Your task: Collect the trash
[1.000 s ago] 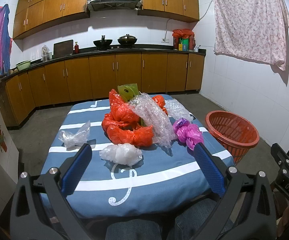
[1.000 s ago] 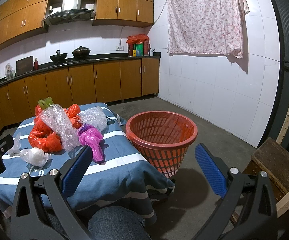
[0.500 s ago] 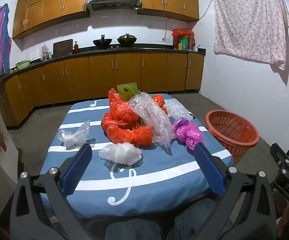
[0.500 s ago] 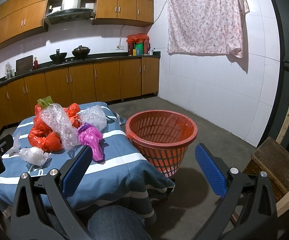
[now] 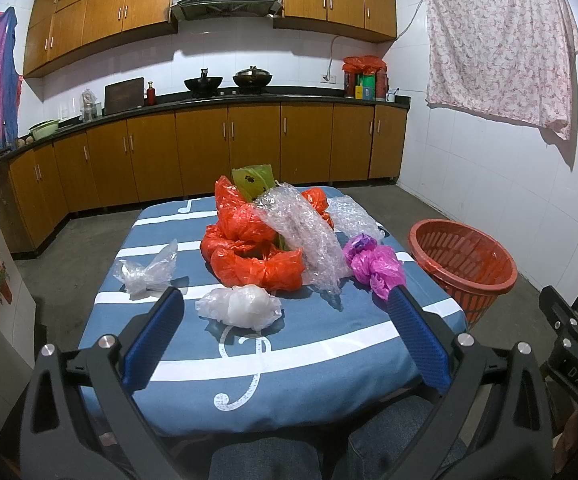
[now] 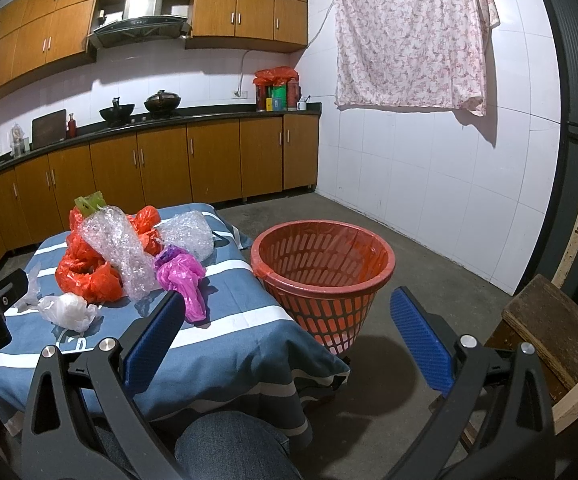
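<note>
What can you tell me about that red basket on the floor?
The red basket is a round plastic bin with slotted walls, wider at the rim than at the base. It stands upright on the concrete floor, close beside the table's right edge. A thin red liner seems folded over its rim. No trash shows inside it.

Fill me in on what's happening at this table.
A seated person holds two grippers, both open and empty. The left gripper faces crumpled plastic bags on the blue striped table: orange bags, bubble wrap, a pink bag. The orange basket on the floor beside it looks empty. Nothing is collected yet.
</note>
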